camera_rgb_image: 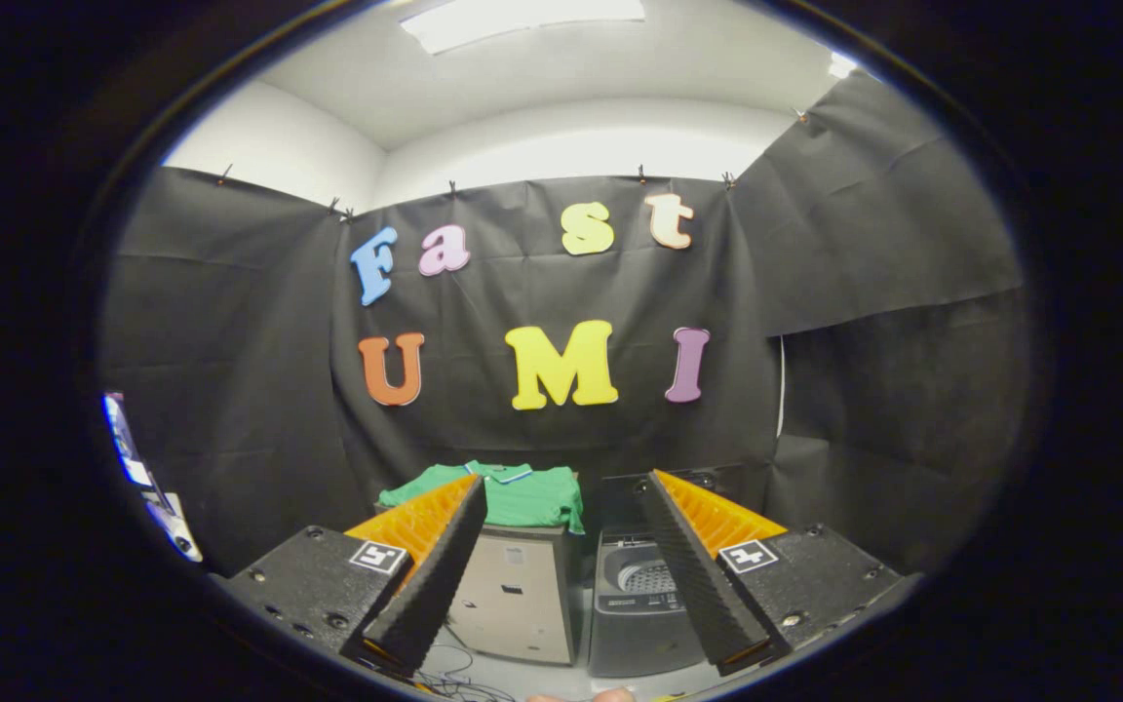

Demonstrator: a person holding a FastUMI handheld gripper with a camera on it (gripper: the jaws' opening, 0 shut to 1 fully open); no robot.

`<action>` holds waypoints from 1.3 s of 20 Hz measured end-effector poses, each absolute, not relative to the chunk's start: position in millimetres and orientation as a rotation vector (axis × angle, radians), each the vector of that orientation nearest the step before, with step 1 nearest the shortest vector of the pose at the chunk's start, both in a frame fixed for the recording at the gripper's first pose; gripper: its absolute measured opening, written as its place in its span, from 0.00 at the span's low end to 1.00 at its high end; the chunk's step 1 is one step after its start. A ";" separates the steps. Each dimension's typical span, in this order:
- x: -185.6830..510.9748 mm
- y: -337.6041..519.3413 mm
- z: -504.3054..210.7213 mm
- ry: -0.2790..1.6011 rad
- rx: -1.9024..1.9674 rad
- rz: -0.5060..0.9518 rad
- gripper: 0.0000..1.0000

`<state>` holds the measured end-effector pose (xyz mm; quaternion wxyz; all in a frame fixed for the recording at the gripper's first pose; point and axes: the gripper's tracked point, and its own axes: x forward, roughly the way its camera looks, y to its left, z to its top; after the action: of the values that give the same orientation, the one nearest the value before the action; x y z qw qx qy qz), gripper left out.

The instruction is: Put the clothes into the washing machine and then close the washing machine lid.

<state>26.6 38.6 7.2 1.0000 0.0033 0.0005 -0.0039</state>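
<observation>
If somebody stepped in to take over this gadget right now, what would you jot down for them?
Gripper: jaws open, holding nothing, well short of everything.
Green shirt: folded on top of the beige cabinet, beyond the fingers.
Washing machine: beside the cabinet, lid up, drum visible.
Done: nothing yet.
Left: grasp the shirt, drop it into the drum, then shut the lid.
</observation>
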 end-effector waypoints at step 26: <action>287.8 199.2 -61.6 0.551 0.007 0.219 1.00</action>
<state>287.8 199.2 -61.6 0.9563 0.0036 0.2716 0.1077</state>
